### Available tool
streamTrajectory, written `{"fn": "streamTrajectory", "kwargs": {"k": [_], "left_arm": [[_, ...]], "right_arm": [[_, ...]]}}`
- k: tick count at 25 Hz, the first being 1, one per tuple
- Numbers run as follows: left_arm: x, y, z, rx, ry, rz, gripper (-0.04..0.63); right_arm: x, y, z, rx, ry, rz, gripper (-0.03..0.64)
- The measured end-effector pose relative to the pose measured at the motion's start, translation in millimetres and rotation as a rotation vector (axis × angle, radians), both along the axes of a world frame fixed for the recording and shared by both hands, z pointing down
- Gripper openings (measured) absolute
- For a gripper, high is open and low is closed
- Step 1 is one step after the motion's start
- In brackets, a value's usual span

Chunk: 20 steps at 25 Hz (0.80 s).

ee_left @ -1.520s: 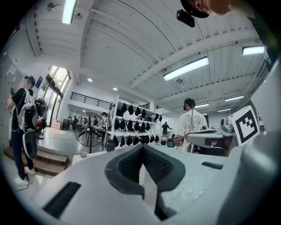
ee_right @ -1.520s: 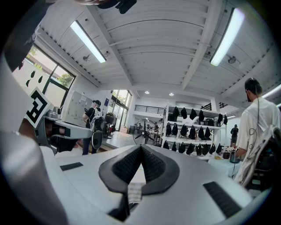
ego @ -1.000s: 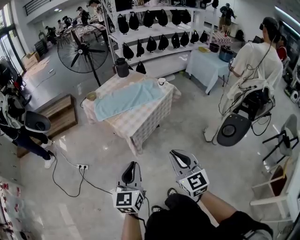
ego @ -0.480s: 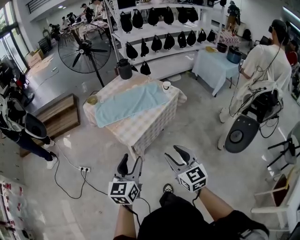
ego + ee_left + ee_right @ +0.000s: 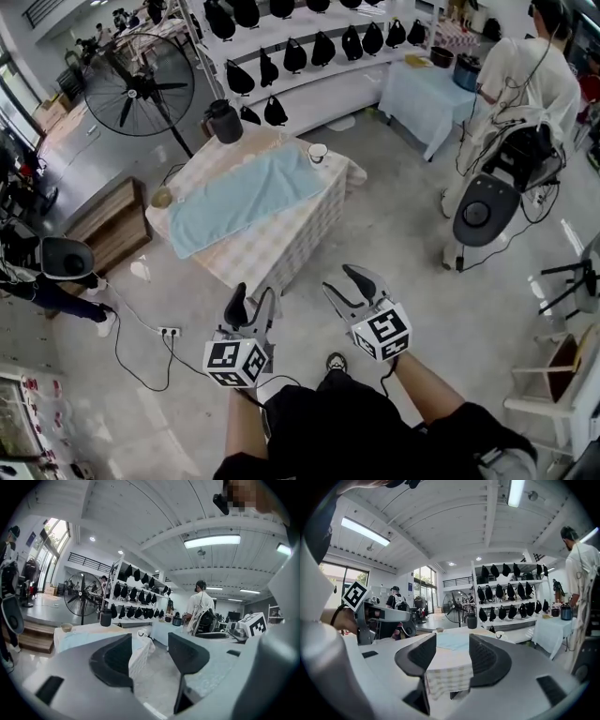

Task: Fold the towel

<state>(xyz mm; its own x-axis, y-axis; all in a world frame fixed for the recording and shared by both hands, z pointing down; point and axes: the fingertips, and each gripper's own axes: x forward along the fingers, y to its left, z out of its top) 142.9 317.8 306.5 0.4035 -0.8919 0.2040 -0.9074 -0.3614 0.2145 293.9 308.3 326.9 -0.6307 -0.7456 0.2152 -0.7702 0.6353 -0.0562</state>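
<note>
Two claws have just been opening and stand spread, empty: left claw (image 5: 253, 298), right claw (image 5: 344, 284), both well short of the bench (image 5: 281, 253). The towel (image 5: 246, 199) lies flat across its top. Best, I judge, to close in squarely, then pinch both corners of one short edge. The head view shows the towel whole — the right gripper view only a sliver.

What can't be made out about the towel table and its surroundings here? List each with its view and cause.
- Legs beneath the checked tablecloth: head view, the cloth hangs over them.
- Cup contents: head view, too small.
- Towel underside: head view, it lies flat.
- Shelf rack upper tiers: head view, cut off by the top edge.
</note>
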Motion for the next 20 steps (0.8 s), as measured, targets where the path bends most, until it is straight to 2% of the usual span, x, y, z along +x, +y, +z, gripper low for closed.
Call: {"fn": "streamTrajectory", "kwargs": {"k": [4, 10, 20], "left_arm": [[-2.1, -26.8, 13.0, -0.040, -0.003, 0.010, 0.222], [-7.2, -95.4, 18.4, -0.041, 0.017, 0.033, 0.222], [-43.5, -264.1, 30.5, -0.030, 0.055, 0.127, 0.222]], "right_arm": [[2.1, -22.6, 19.3, -0.043, -0.020, 0.016, 0.202], [-2.5, -79.4, 36.5, -0.089, -0.007, 0.029, 0.202], [-46.3, -228.3, 49.8, -0.087, 0.098, 0.053, 0.202]]}}
